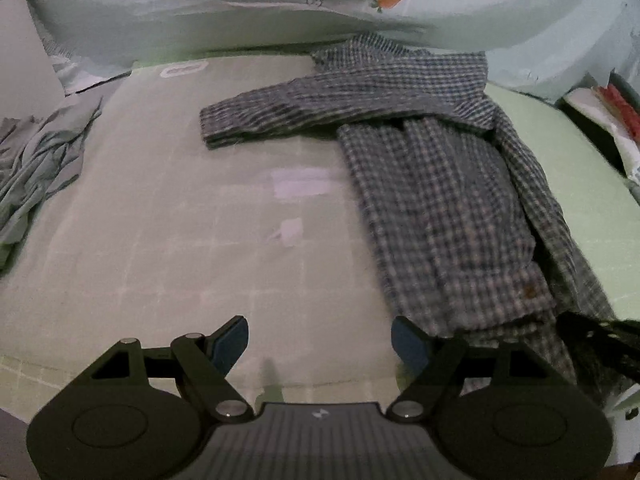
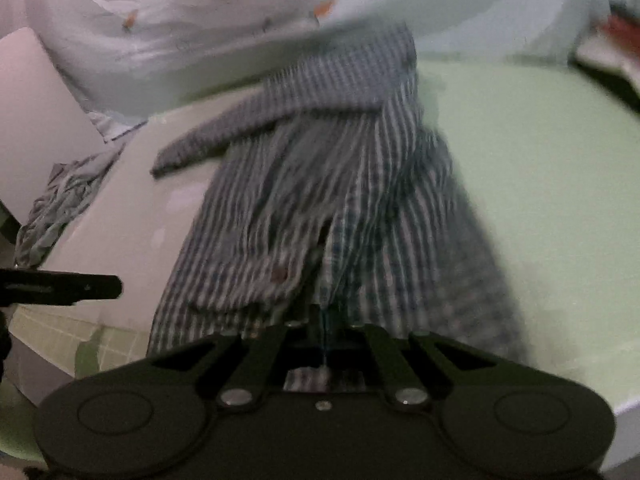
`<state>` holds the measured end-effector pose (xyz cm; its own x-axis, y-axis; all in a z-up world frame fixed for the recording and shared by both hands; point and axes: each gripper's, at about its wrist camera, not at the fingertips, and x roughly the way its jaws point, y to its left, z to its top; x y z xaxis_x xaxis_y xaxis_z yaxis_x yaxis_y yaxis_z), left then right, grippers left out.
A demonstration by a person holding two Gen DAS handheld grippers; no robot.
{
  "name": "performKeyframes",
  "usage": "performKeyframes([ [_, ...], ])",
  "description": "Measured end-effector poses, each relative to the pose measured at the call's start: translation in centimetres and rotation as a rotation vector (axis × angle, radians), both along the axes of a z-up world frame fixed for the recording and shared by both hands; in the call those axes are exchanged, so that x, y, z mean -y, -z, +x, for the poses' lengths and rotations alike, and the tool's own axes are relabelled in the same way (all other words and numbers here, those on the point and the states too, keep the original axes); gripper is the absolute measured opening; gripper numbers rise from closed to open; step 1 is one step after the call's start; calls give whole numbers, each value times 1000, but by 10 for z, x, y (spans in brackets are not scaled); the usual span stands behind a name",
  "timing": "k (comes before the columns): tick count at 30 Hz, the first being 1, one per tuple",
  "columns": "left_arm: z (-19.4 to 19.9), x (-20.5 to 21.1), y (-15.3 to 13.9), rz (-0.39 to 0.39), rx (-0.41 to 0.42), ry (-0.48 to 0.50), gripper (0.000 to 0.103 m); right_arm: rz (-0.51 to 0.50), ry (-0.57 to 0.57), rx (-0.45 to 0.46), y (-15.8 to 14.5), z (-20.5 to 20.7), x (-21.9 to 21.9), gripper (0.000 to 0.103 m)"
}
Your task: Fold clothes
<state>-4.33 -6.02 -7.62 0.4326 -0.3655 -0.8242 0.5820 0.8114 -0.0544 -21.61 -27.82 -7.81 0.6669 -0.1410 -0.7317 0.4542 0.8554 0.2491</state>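
On a pale green bed sheet, left gripper hovers with jaws wide apart and empty, right gripper is clamped on the hem of the checked shirt, woven cloth lying partly folded, one sleeve laid out leftward, crumpled grey cloth at the edge.
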Motion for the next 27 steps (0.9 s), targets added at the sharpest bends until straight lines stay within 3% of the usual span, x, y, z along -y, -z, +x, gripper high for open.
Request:
performKeyframes([
  [4,3,-12,3,1,-20,-7,79,71,48,24,3,-5,0,13],
  [7,6,-13,1,-9,-18,-10,79,48,95,152,-18,-23,-1,14],
  [10,9,-12,1,-20,-21,-10,79,34,200,198,-25,-36,12,13],
  [13,10,-9,3,-18,-30,-9,79,23,268,102,-13,-39,27,11],
  [17,14,-2,6,-19,-45,-31,79,28,251,-54,16,-29,29,11],
  [21,23,5,7,-30,-56,-82,79,-27,190,-52,4,-22,30,15],
  [24,37,8,5,-54,-70,-146,79,-75,163,-43,-9,-14,40,27],
  [27,56,9,2,-78,-76,-224,79,-115,157,-21,-23,0,58,28],
])
